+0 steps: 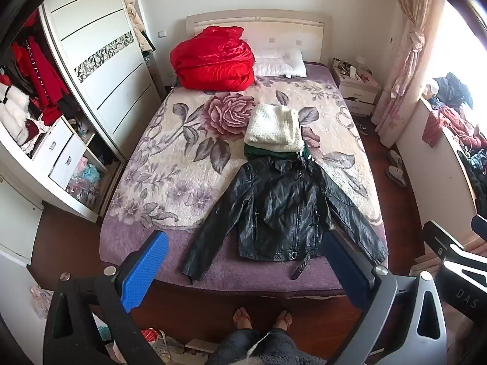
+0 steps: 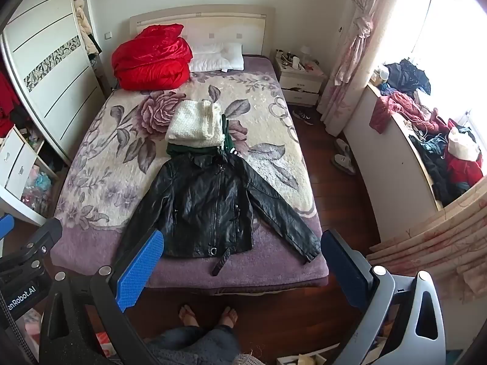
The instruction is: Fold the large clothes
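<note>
1. While the glossy black leather jacket (image 1: 283, 210) lies spread face up near the foot of the bed (image 1: 146, 237), we judge its slick, stiff hide may slide from our pads (image 1: 143, 270) or spring back out of a fold.
2. A careless sweep could nudge the folded white fleece (image 1: 274, 127) stacked on the green garment (image 1: 268, 153) just behind the collar.
3. Our left gripper (image 1: 246, 270) and right gripper (image 2: 240, 267) both stand wide apart and empty, held above the bed's foot, the jacket ahead of and below them, untouched.

Both wrist views high at bed (image 1: 137, 243) foot, angled down, side by side
</note>
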A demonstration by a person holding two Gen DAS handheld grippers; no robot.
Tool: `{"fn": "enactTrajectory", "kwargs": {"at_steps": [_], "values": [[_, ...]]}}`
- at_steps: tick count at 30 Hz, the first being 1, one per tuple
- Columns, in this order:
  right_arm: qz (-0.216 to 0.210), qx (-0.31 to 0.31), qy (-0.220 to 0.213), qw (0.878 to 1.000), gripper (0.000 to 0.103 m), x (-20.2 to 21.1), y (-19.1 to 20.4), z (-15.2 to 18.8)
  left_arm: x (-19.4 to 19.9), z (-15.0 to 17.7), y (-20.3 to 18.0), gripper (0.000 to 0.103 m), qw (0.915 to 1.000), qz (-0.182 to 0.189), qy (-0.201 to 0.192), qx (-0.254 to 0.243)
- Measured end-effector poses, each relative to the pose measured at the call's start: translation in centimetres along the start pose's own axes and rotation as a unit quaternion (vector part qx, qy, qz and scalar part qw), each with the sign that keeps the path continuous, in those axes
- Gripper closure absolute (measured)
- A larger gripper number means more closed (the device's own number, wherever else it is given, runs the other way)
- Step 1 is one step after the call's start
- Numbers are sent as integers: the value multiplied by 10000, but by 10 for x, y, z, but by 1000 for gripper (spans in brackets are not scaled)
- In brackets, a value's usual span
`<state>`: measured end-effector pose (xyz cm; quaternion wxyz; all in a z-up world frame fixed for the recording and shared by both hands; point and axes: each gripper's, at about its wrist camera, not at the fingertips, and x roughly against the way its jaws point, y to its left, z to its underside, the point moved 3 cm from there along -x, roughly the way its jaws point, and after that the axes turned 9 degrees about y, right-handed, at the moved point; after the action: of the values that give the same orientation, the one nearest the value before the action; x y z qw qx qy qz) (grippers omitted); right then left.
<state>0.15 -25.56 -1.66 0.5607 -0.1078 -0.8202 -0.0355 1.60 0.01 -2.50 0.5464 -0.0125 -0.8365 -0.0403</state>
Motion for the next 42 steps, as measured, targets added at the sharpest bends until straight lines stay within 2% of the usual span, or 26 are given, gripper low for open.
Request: {"fn": "enactTrajectory", "kwargs": {"at_steps": [27, 32, 42], "values": [[41, 16, -49, 10000, 0, 8, 8, -1, -3, -4, -4, 0, 10000, 26, -15, 34], [44, 20, -54, 10000, 0, 22, 12, -9, 6, -4, 1, 0, 10000, 48, -15, 52], [44, 16, -74, 10000, 0, 19, 9, -3, 13, -10, 3, 0, 9999, 73, -46, 50]]}}
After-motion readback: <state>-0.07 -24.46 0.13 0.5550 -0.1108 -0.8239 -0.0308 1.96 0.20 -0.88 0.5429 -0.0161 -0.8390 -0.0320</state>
